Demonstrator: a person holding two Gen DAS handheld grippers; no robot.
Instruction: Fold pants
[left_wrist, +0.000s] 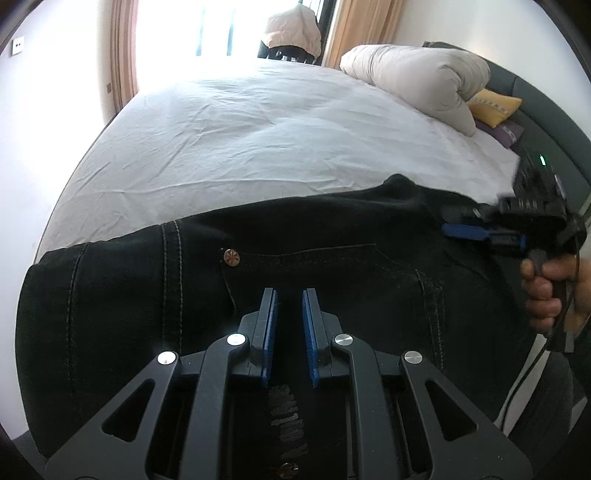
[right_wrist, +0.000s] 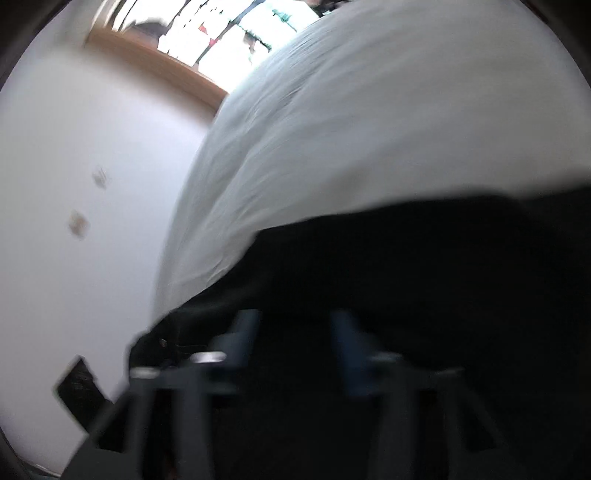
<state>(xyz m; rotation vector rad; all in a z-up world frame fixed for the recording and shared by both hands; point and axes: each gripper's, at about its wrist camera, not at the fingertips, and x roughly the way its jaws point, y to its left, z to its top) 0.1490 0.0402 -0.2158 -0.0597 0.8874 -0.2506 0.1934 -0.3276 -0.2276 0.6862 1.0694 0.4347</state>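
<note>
- Black pants (left_wrist: 295, 251) spread along the bed's (left_wrist: 258, 140) near edge.
- Left gripper (left_wrist: 290, 295) slightly parted, gripping nothing; right gripper (right_wrist: 295, 317) spread over denim.
- Best pinching matched edges, folding evenly.

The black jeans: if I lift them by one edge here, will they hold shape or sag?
The black jeans will probably sag: they already drape in soft folds over the bed. Thick seams suggest heavy denim, so expect drag. Likely not slippery.

Bed (left_wrist: 258, 129) bears black pants (left_wrist: 314, 240), rolled duvet (left_wrist: 417, 77), cushions (left_wrist: 495, 107).
</note>
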